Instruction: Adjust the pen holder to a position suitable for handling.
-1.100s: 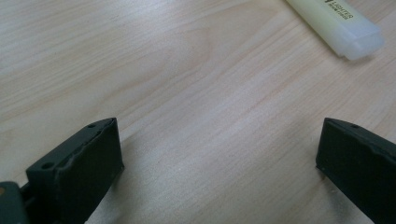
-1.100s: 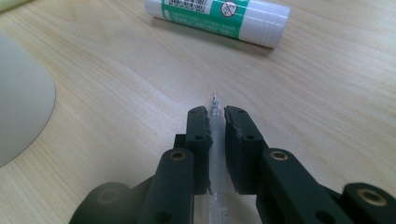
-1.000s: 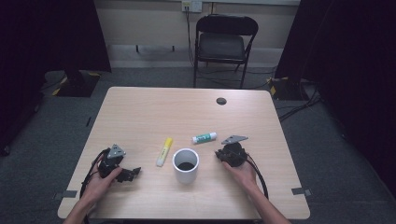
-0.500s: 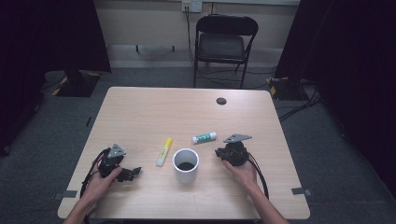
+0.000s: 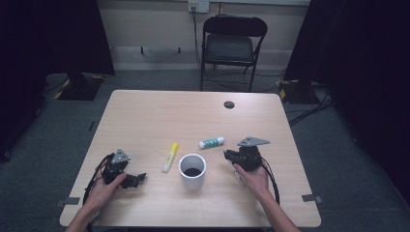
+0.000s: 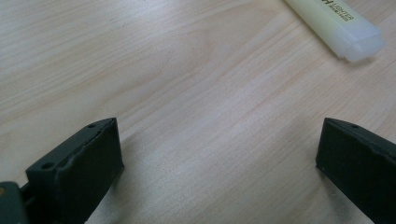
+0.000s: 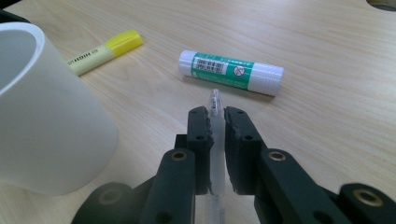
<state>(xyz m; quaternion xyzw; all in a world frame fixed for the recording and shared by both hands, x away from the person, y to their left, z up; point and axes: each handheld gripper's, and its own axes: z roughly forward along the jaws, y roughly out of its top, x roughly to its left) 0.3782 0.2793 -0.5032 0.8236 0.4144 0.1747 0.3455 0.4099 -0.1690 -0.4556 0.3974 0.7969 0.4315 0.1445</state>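
Note:
My right gripper (image 7: 215, 114) is shut on a thin clear pen (image 7: 215, 99), whose tip pokes out past the pads and hangs just above the table. Ahead of it lies a green-and-white glue stick (image 7: 230, 71); a white cup (image 7: 44, 126) stands to its left and a yellow highlighter (image 7: 103, 50) lies beyond. In the high view the right gripper (image 5: 228, 155) is right of the cup (image 5: 192, 170), near the glue stick (image 5: 212, 142). My left gripper (image 5: 137, 179) rests at the front left, jaws wide open (image 6: 219, 130) over bare wood, with the highlighter's (image 6: 334, 24) end ahead.
The wooden table (image 5: 159, 116) has a dark cable hole (image 5: 229, 104) at its back right. A black folding chair (image 5: 232, 43) stands behind the table. Cables trail from both grippers toward the front edge.
My right gripper has lifted slightly with the pen still clamped. The left gripper, cup, highlighter and glue stick have stayed where they were.

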